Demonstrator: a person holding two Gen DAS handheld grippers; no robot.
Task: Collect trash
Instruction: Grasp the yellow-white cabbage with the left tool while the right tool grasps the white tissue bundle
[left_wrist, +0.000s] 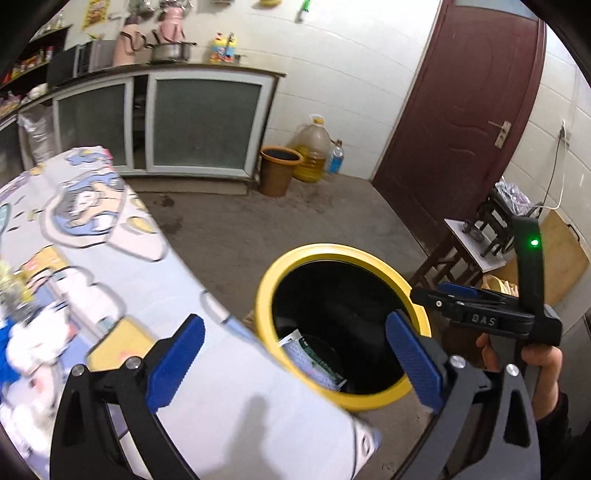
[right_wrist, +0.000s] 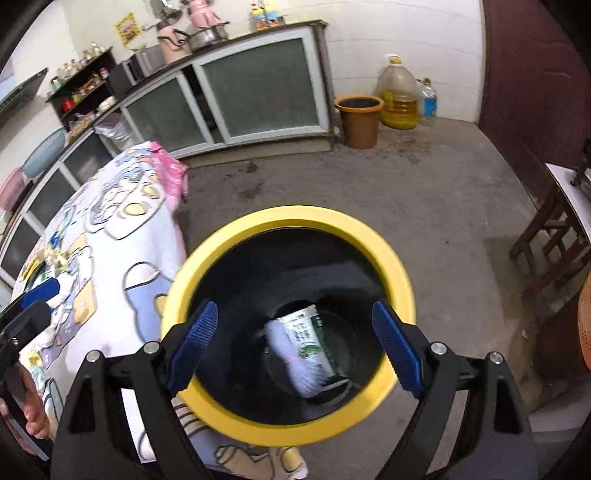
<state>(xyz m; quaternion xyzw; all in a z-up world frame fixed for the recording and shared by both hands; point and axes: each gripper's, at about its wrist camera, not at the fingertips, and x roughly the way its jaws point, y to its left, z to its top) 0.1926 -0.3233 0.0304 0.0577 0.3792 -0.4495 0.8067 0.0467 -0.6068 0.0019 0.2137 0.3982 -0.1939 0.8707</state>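
Both tools wide open, nothing held: right tool (right_wrist: 293, 343) over yellow-rimmed bin (right_wrist: 207, 258) w/ packet (right_wrist: 306, 343) inside, left tool (left_wrist: 295, 365) by desk (left_wrist: 155, 280) edge.

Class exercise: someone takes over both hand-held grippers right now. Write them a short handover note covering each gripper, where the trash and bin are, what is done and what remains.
Left hand-held gripper: open, empty, over the table edge beside the bin.
Right hand-held gripper: open, empty, above the bin mouth.
Bin: yellow rim, black inside, on the floor against the table's end.
Done: a green-and-white packet and a pale wad lie at the bottom of the bin.
Left: more scraps still sit on the tablecloth, blurred, far from the bin. Fetch them and drop them in.
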